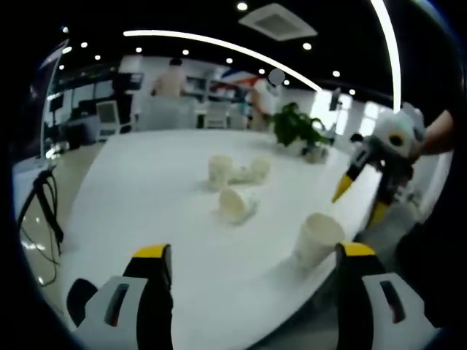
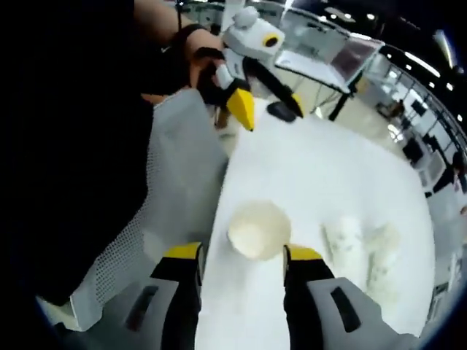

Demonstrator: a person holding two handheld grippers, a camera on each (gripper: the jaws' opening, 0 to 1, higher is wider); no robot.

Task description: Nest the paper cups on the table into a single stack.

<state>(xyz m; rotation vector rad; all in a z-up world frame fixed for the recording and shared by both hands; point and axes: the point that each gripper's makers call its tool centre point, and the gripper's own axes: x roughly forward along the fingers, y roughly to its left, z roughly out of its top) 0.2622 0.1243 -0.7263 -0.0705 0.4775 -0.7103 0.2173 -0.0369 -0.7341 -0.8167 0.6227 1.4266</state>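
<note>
Hovering over the white table [image 2: 343, 168], the right gripper [image 2: 242, 257] holds its jaws spread on either side of a nearby paper cup [image 2: 258, 229], without touching it. The left gripper [image 1: 248, 257] is open too, above the near edge, with more cups [image 1: 237, 175] farther off mid-table beside a tipped cup [image 1: 236, 203].

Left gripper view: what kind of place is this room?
Probably an open-plan office or showroom: a long white table with paper cups, recessed ceiling lights, a potted plant and desks behind.
</note>
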